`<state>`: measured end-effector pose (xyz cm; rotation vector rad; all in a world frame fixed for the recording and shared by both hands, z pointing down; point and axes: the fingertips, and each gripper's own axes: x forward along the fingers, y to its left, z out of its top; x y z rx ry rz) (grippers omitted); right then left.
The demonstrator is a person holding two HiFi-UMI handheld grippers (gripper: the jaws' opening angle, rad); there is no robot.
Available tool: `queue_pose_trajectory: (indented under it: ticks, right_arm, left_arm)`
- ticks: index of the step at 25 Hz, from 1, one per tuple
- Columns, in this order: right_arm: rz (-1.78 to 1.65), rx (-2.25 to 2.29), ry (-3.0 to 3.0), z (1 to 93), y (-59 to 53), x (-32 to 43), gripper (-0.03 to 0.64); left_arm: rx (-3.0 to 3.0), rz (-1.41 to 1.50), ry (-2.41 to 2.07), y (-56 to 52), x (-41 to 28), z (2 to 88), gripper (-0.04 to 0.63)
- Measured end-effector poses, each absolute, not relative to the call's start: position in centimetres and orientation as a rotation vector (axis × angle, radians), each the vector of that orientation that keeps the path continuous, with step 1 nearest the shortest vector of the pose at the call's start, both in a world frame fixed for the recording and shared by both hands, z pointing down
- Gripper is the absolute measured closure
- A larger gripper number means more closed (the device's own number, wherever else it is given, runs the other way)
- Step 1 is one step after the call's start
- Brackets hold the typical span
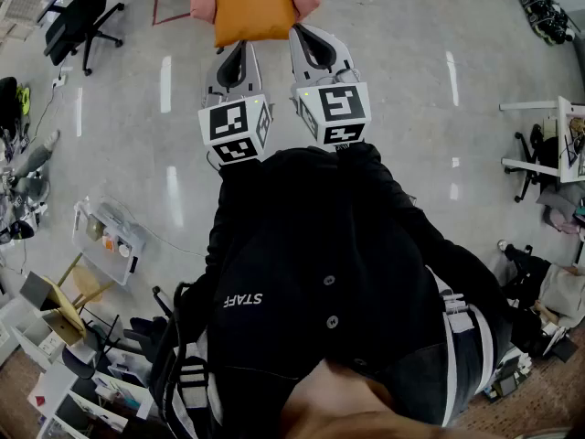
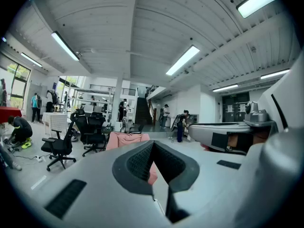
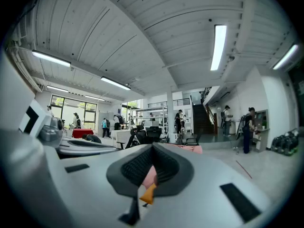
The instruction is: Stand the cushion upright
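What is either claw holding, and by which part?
Nothing. The left claw and right claw are both shut and empty; the orange cushion lies beyond them.

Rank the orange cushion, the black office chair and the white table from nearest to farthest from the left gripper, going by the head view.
1. Orange cushion, just ahead of the left gripper.
2. Black office chair, far left.
3. White table, at the far right edge.
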<state>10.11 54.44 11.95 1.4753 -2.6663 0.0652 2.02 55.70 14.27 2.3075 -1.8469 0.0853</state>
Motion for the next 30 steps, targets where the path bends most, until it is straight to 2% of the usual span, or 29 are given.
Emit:
queue_pose_trajectory:
  ticks: [19,23,27,30]
  right_arm:
    - [0.093,1.485,-2.653,15.0,53.1,8.0,0.607]
    - [0.134,1.578,-2.622,17.0,51.1,9.0,0.607]
    - [0.171,1.589,-2.587,19.8,44.6,6.4,0.607]
    - [0.175,1.561,-2.575,20.0,43.1,6.0,0.607]
  left_arm:
    - [2.257,0.131,-1.773,54.6,-1.3,18.6,0.597]
    - [2.208,0.145,-1.786,53.9,-4.6,21.3,0.597]
    - [2.126,0.145,-1.819,48.3,-10.5,24.2,0.597]
    - [2.104,0.142,-1.822,46.8,-10.9,24.2,0.597]
